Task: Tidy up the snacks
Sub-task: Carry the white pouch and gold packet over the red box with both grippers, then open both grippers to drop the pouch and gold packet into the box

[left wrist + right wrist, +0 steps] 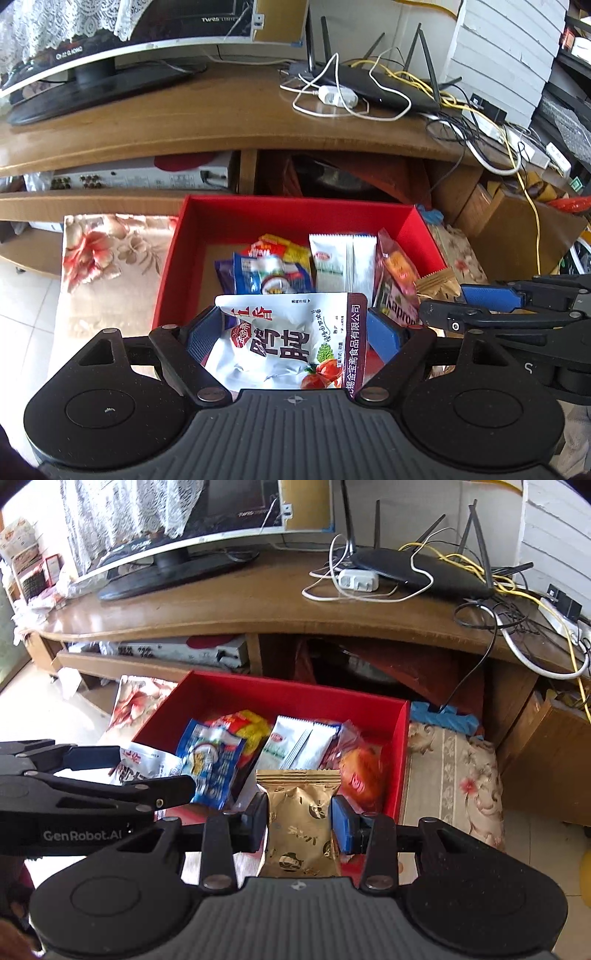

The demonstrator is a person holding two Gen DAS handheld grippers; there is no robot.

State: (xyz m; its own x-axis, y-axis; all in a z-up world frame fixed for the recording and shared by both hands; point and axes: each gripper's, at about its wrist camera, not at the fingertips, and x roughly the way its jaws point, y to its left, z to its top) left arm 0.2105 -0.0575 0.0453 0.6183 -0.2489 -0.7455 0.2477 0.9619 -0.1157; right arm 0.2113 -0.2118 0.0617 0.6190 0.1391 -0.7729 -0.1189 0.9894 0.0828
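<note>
A red box (295, 210) (288, 692) stands on the floor in front of a wooden TV stand, with several snack packets lying in it. My left gripper (291, 328) is shut on a white snack bag (291, 343) with dark red trim, held over the box's near edge. My right gripper (300, 818) is shut on a small gold snack packet (300, 823), also above the near side of the box. Each gripper shows in the other's view: the right gripper (461, 306) at the right edge, the left gripper (147, 775) at the left. Inside lie a blue packet (210, 764), a white packet (341, 266) and a reddish packet (360, 771).
A floral cloth (110, 254) (454, 775) lies under and beside the box. The wooden TV stand (221, 122) carries a monitor (110, 33), a black router (388, 88), a white charger (338, 96) and tangled cables. A silver device (140, 179) sits on the lower shelf.
</note>
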